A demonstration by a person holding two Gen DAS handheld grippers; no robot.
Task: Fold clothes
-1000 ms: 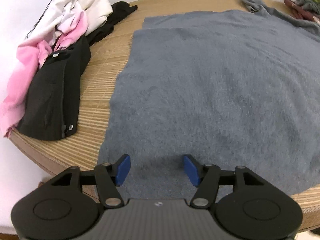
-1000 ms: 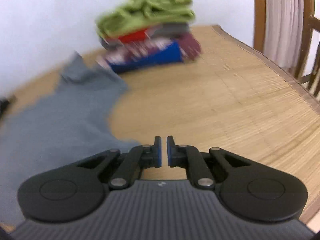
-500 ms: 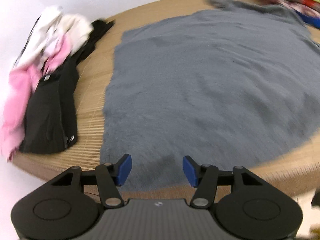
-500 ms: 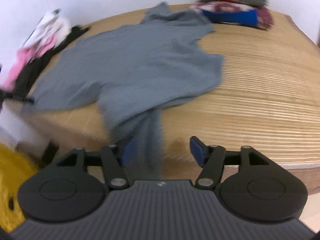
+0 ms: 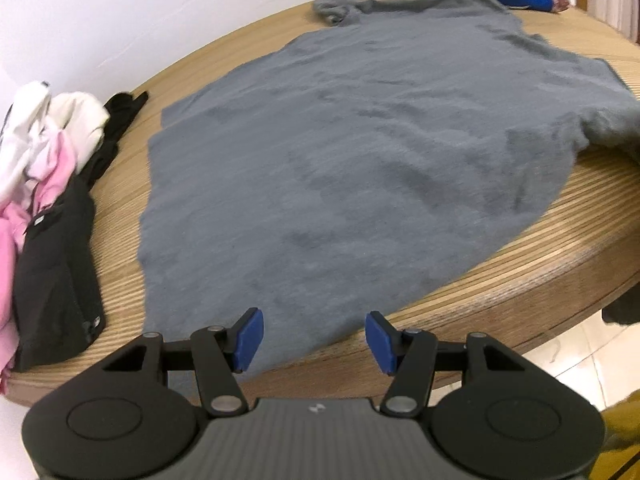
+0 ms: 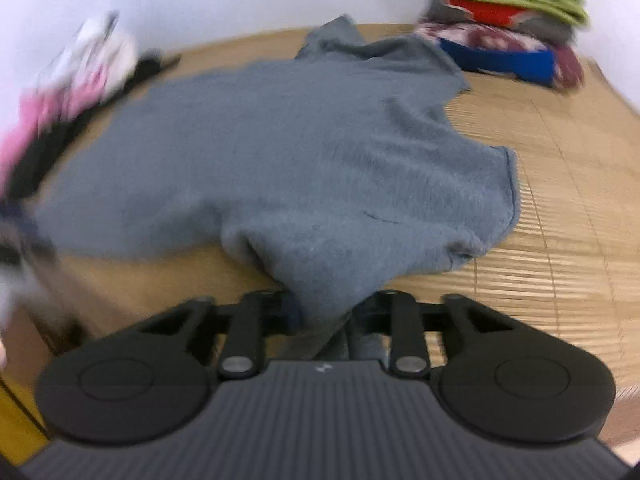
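Shirt (image 5: 360, 152) spread across the middle of the counter (image 5: 560, 272), one sleeve draped over the near edge at right, heap of clothes (image 5: 48, 200) at left of frame, folded stack (image 6: 508, 28) at upper right behind the shirt

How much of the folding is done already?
Some is done: a folded stack sits at the table's far corner. In hand: the gray shirt lies spread flat, unfolded, with the right gripper around its sleeve and the left gripper open at its hem. Left: this shirt and the messy pile.
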